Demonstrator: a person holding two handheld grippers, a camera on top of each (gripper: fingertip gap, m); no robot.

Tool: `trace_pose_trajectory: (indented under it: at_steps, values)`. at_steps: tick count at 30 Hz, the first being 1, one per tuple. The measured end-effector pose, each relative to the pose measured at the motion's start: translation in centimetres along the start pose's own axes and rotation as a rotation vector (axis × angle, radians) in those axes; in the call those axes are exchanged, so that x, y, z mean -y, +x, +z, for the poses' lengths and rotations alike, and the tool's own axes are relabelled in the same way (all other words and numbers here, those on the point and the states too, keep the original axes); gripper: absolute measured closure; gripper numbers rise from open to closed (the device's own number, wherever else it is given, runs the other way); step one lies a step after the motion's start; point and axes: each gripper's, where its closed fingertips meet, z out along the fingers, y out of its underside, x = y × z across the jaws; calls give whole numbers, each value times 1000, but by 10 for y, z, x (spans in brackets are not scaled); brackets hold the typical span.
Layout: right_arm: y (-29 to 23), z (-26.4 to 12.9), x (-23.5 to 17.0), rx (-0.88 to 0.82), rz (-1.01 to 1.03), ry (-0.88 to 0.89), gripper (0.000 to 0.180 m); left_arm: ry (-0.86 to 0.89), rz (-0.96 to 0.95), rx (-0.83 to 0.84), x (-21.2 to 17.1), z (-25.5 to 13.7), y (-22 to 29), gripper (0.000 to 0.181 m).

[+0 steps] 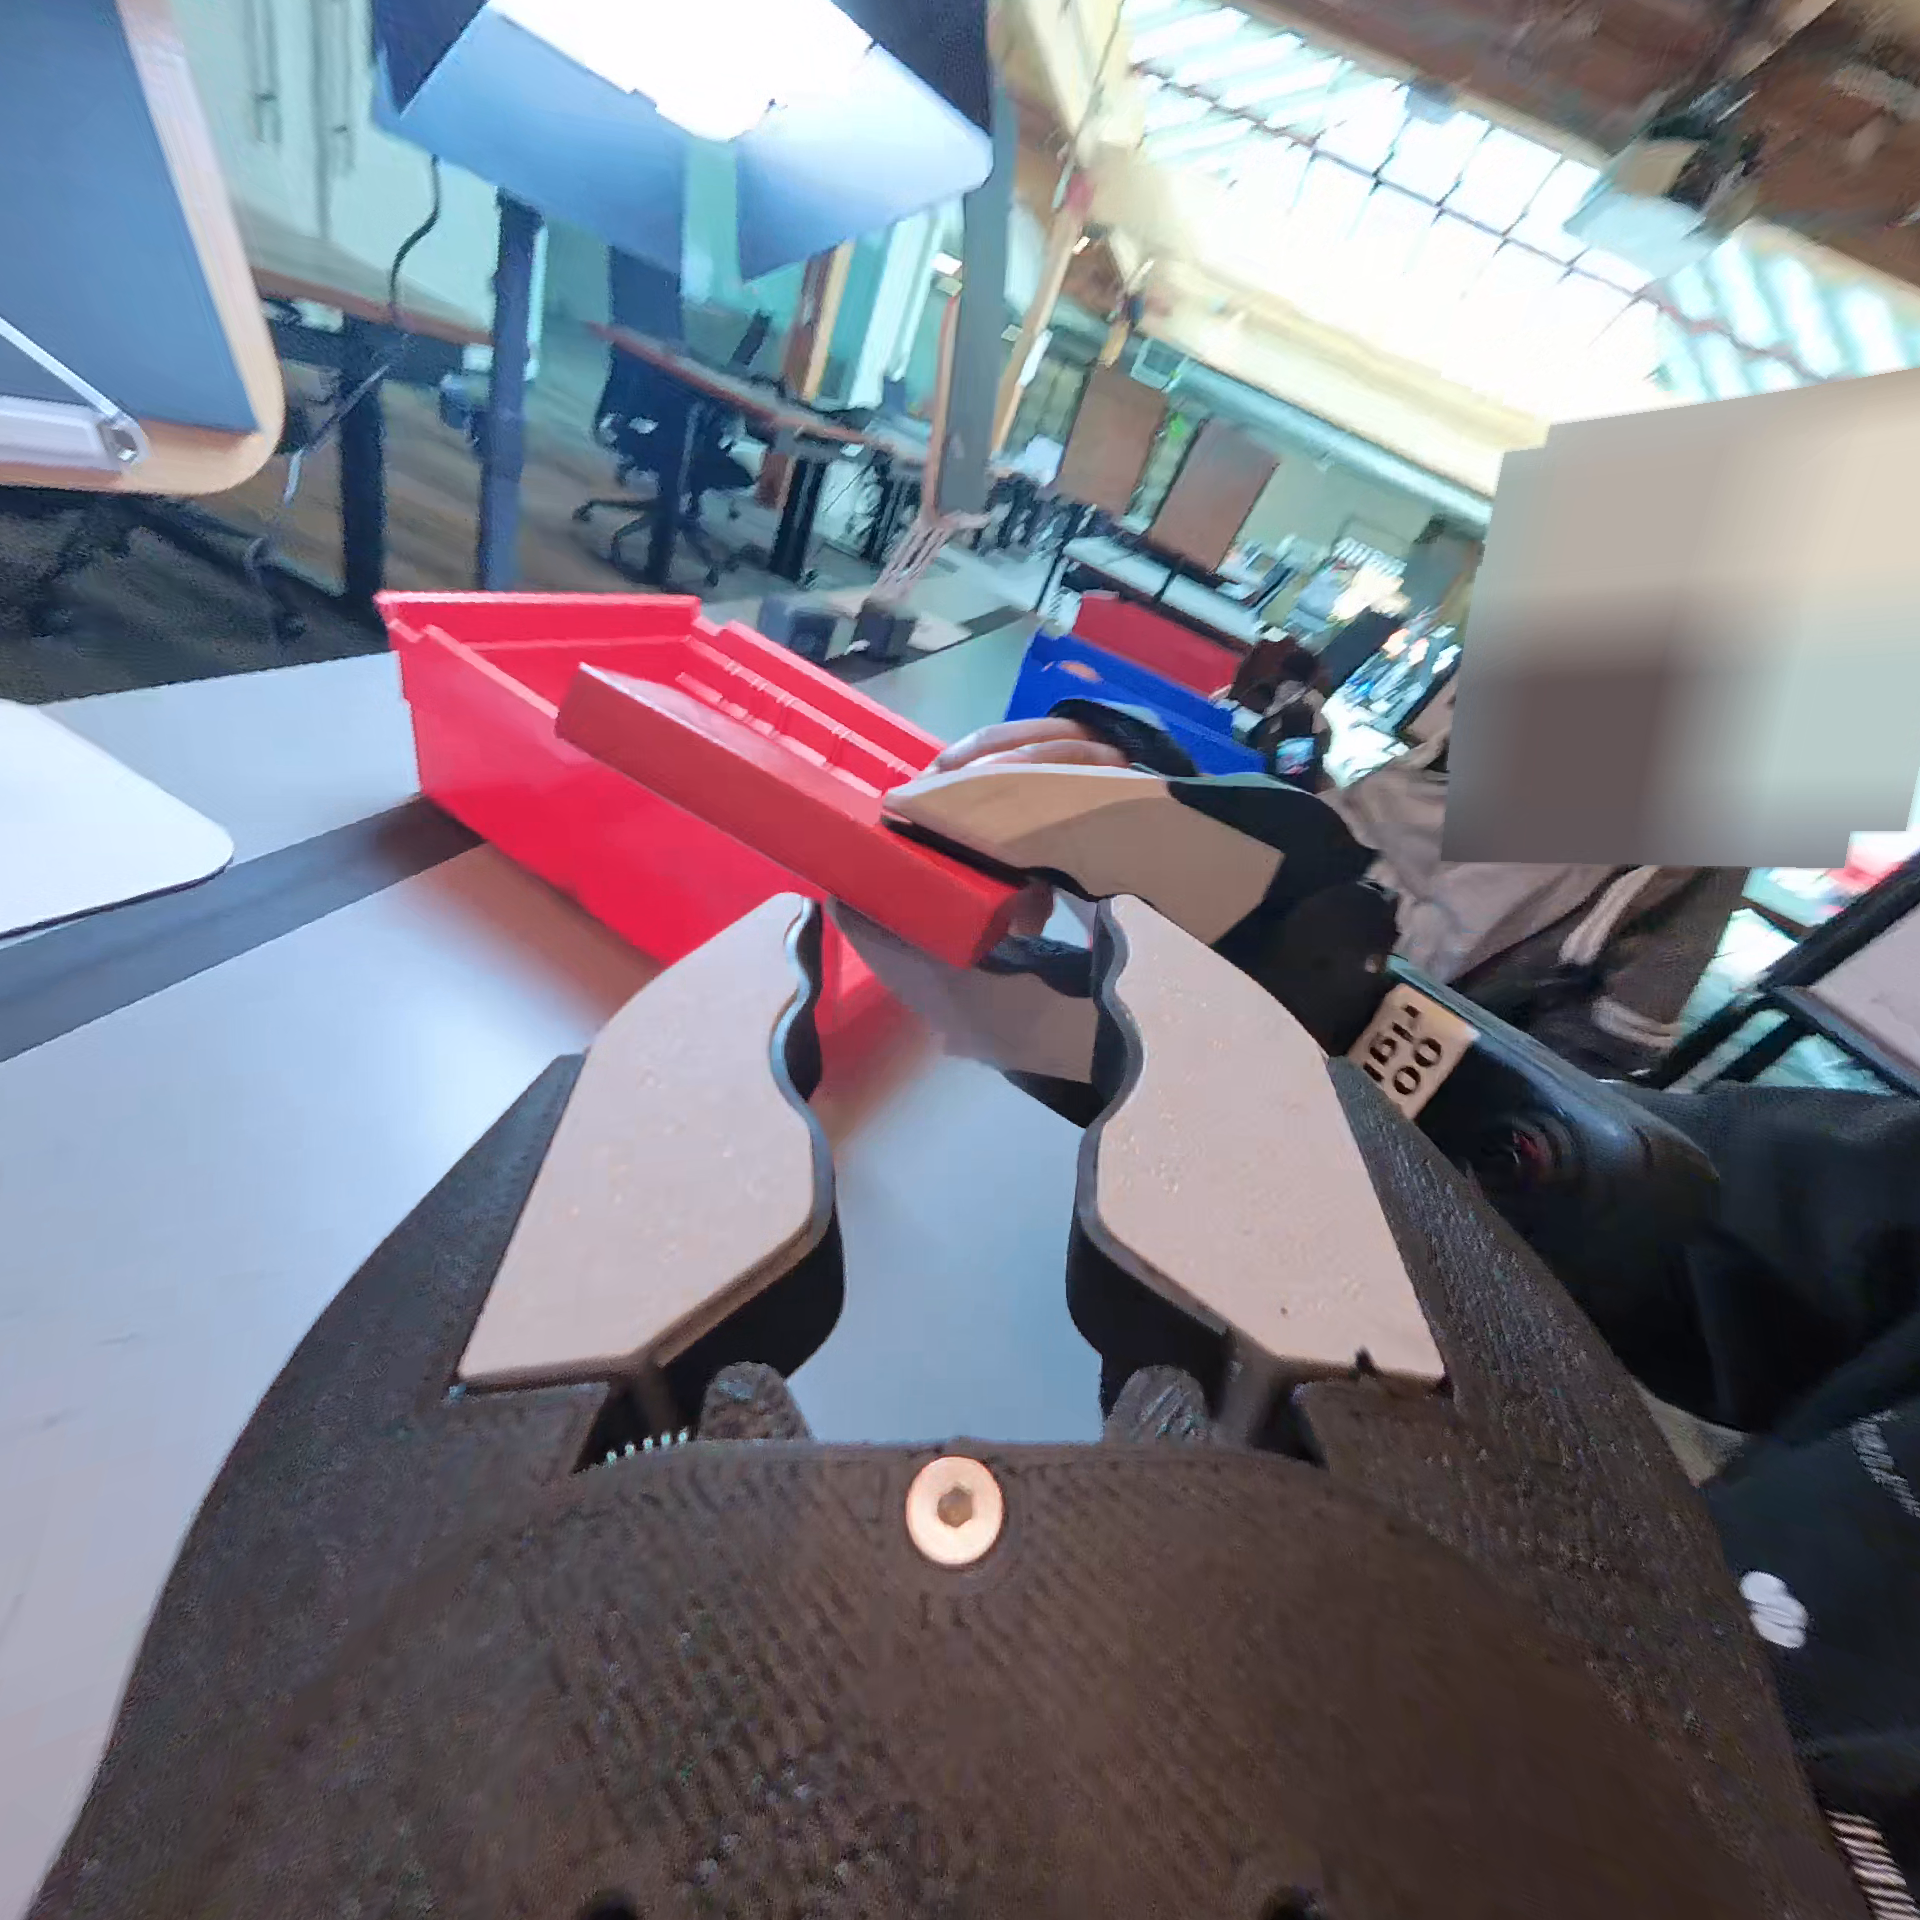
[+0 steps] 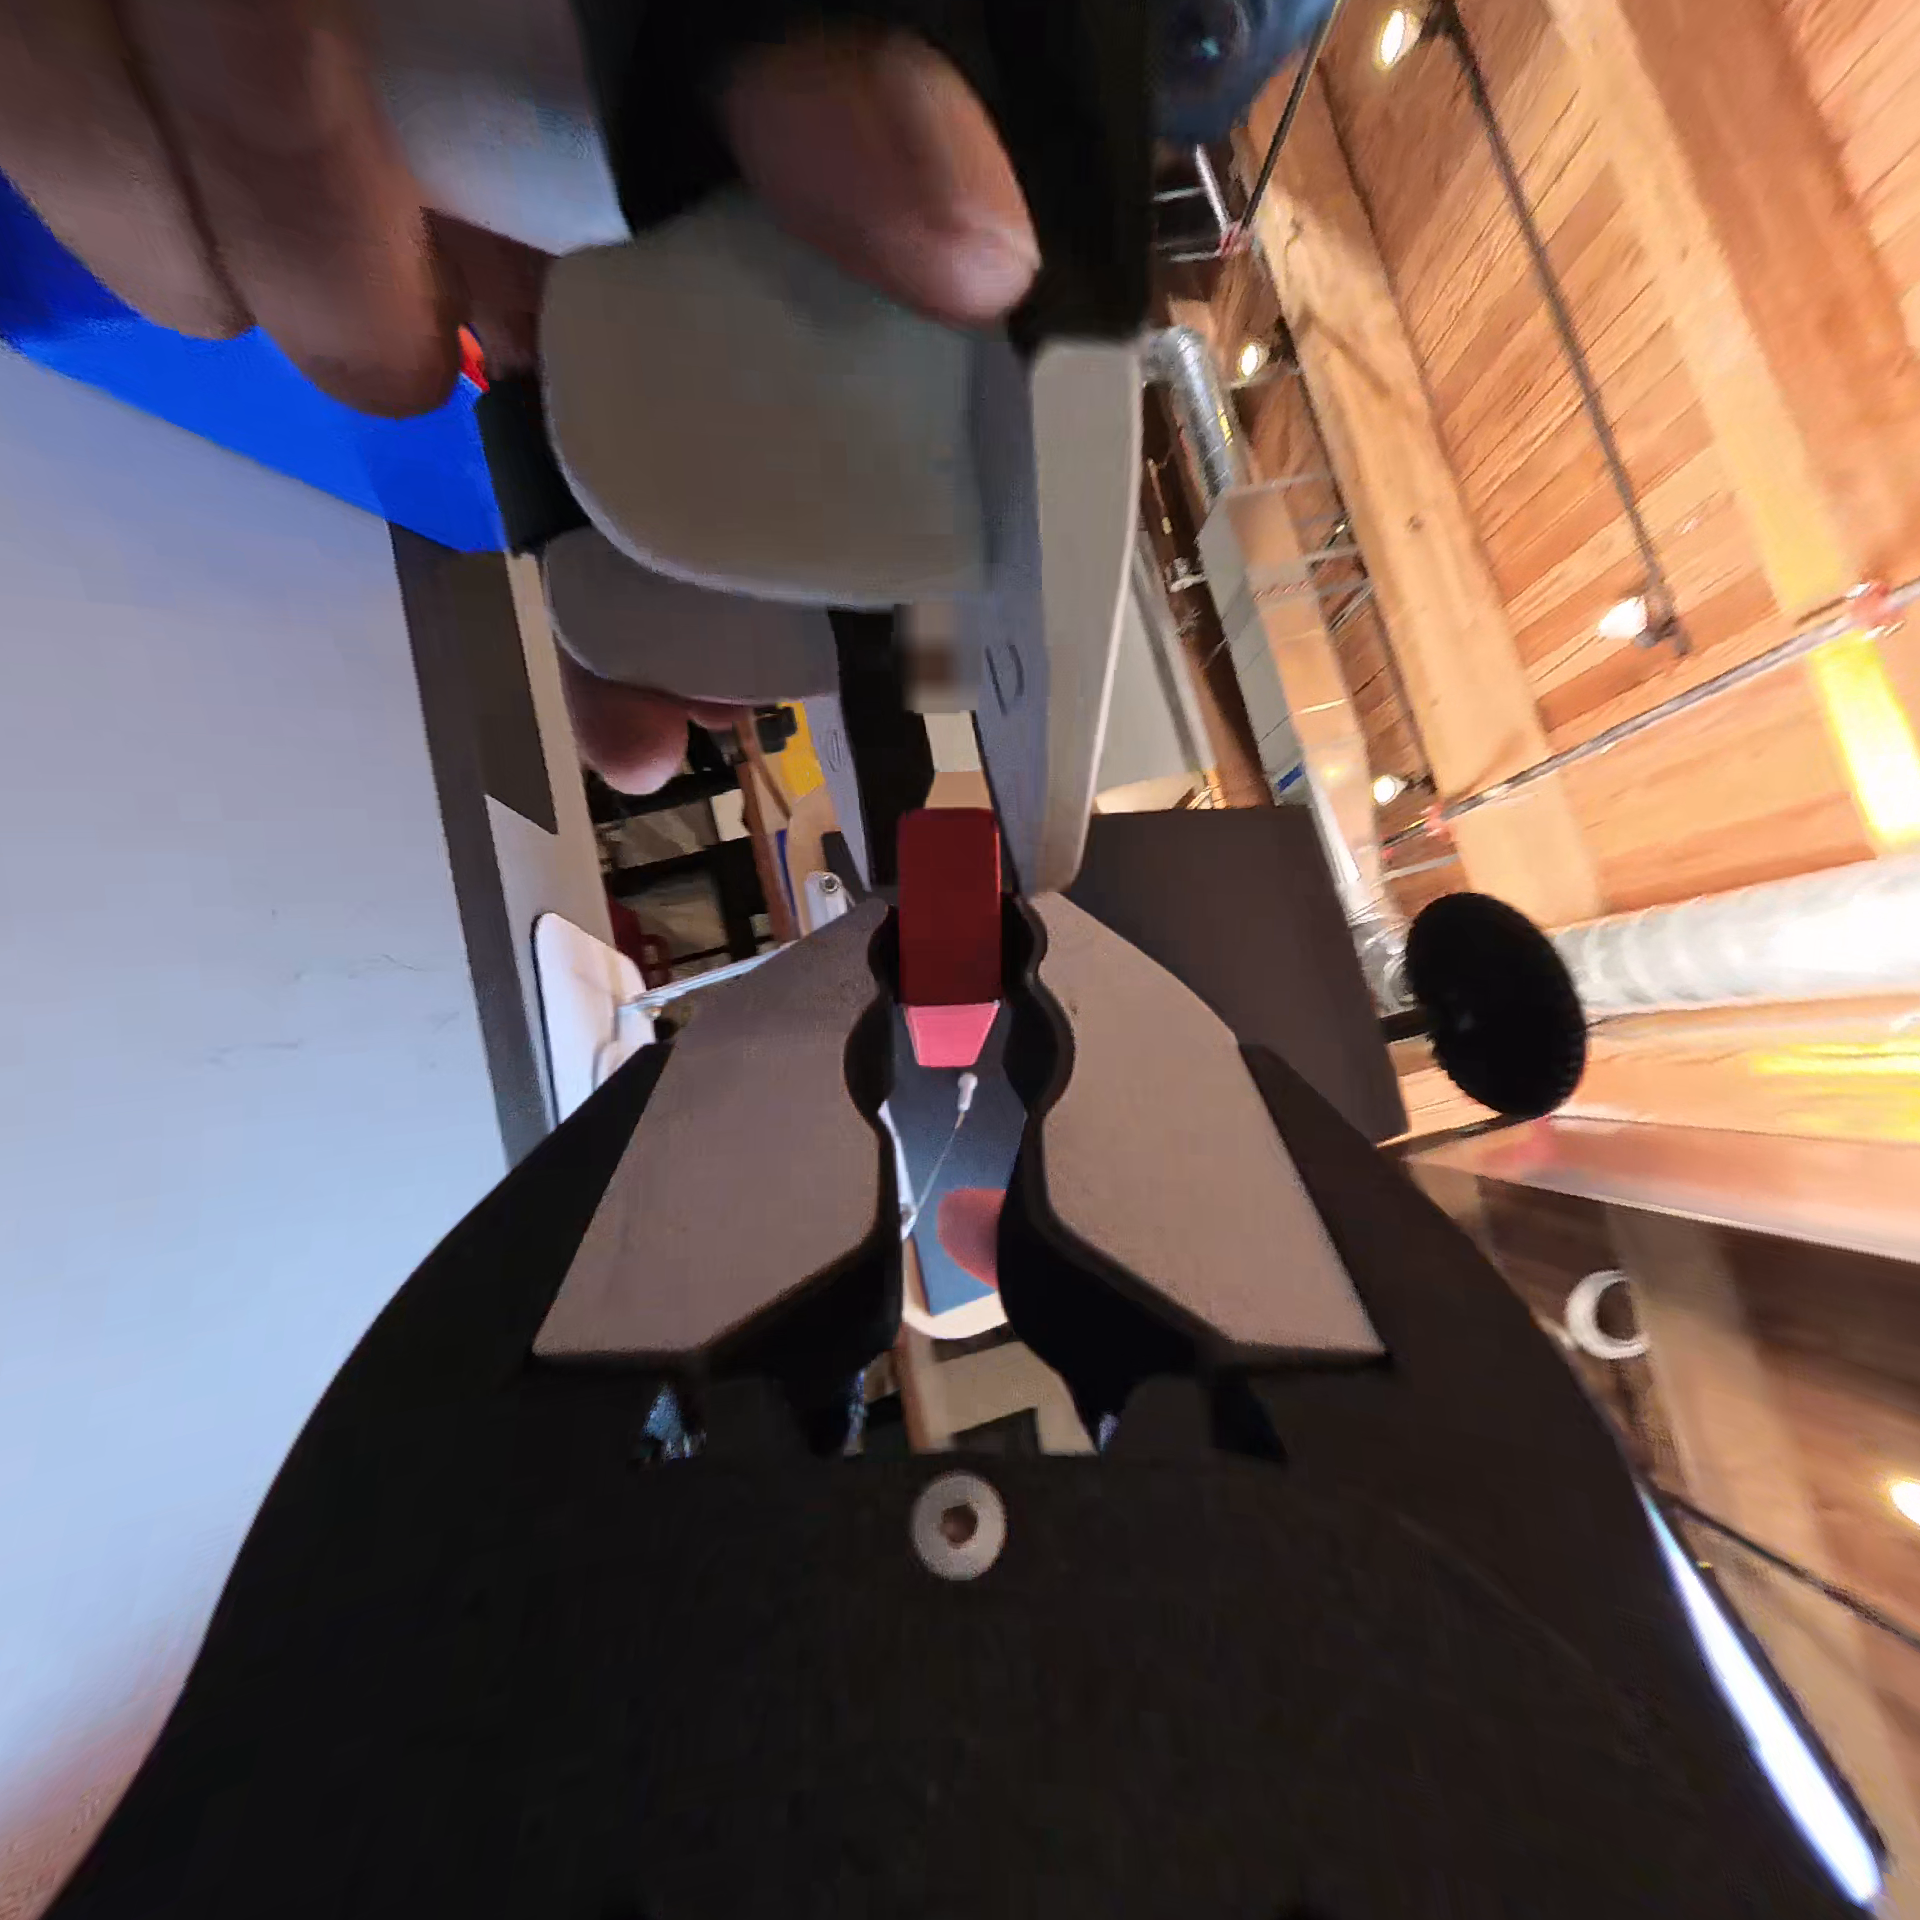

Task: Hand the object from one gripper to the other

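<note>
**Handover: right has the bar, left not on it yet**

Left gripper (image 1: 951, 940) fills the foreground of the left wrist view, fingers spread wide, nothing between the pads. Just past its tips is the near end of the red bar (image 1: 774, 800), a long rectangular block. It is held off the counter (image 1: 260, 1091), slanting up and away over the red bin (image 1: 540, 769).

Right gripper (image 1: 966, 847) comes in from the right side and pinches the bar near that end. The right wrist view confirms it: right gripper (image 2: 951, 935) is clamped on the bar's sides, with the bar (image 2: 948, 914) pointing straight out along the fingers.

A blue bin (image 1: 1122, 691) sits farther back on the counter.

Progress, my read: pickup done, bar presented, about halfway. Left to do: left gripper moves onto a free stretch of bar, closes, then right lets go. Free length lies mostly beyond the right gripper's fingers, so the left needs to reach past them.
</note>
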Motion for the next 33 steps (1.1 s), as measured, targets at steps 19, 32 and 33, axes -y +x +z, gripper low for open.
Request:
trace_pose_trajectory:
  at_steps: [19, 32, 33]
  values:
    - [4, -7, 12, -72, -15, 89, 163, -40, 327, 48, -5, -3, 2, 150]
    - [-6, -21, 34, 263, 398, 294, 162, -156, 332, 39, -12, -18, -16, 96]
    - [-4, -23, 36, 285, 415, 312, 162, -155, 266, 3, -14, -20, -19, 93]
